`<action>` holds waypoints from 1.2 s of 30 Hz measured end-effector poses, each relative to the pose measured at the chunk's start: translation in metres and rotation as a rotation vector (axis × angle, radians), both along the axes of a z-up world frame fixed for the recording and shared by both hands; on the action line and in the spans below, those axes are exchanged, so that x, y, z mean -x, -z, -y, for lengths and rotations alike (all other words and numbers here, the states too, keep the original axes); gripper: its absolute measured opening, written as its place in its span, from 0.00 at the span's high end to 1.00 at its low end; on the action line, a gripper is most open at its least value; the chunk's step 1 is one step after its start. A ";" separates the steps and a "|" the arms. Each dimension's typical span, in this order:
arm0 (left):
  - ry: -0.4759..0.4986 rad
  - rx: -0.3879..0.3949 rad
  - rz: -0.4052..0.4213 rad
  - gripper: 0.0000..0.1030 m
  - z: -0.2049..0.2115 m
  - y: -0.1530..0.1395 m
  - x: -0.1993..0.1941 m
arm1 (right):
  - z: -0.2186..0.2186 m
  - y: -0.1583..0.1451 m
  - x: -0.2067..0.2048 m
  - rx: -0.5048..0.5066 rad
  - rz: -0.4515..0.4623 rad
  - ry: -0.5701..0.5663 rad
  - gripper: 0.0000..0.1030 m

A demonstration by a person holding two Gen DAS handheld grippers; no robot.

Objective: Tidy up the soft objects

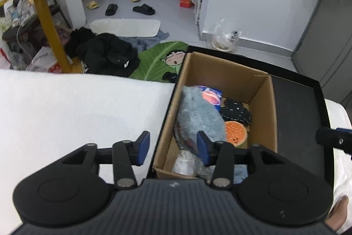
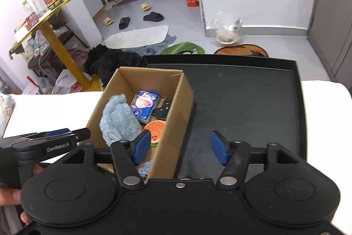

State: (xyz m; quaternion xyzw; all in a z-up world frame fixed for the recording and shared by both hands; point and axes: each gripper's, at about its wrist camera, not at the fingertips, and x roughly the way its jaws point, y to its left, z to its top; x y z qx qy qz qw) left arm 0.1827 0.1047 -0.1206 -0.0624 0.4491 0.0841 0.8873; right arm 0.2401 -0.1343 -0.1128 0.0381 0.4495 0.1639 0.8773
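Both sets of jaws stand parted with nothing between the pads. My left gripper (image 1: 173,148) hangs over the left wall of the cardboard box (image 2: 176,102); my right gripper (image 2: 180,148) hangs over the box's right wall and the black tray (image 2: 253,98) on which the box stands. No pad touches any item.

Contents of the box, as inspected: a grey-blue fluffy cloth (image 2: 117,119) lies heaped along the left side and rises highest of all the items. Beside it sits a blue packet (image 2: 144,108), which looks like a tissue pack. Further right lie a black patterned soft piece (image 1: 236,112) and an orange round plush (image 2: 156,129) with a small face on it. Near the front of the box a pale crumpled item (image 1: 183,161) and a bit of light-blue fabric show, partly hidden behind my fingers; I cannot identify them further.

Handling assessment: I judge all of these light and yielding. The fluffy cloth will sag and trail if lifted, so a pinch on the bunched top fold, taken deep enough to catch several layers, should serve best. The packet probably has a slick wrapper and is better taken across its narrow sides. The orange plush is flat; its edge is the place to grip. Nothing here appears fragile.

Risk noted: the box is light card and may shift on the tray if a pad drags its wall.
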 end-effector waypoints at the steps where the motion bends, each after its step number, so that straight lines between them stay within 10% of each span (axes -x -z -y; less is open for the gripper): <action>1: 0.007 -0.008 -0.001 0.53 0.003 -0.002 0.001 | 0.004 -0.001 0.001 0.004 0.005 0.012 0.32; 13: 0.043 -0.007 0.017 0.37 0.028 -0.034 0.015 | 0.040 -0.017 0.020 0.009 0.049 0.123 0.00; 36: 0.081 -0.091 0.041 0.05 0.064 -0.087 0.069 | 0.083 -0.041 0.079 -0.088 0.120 0.188 0.00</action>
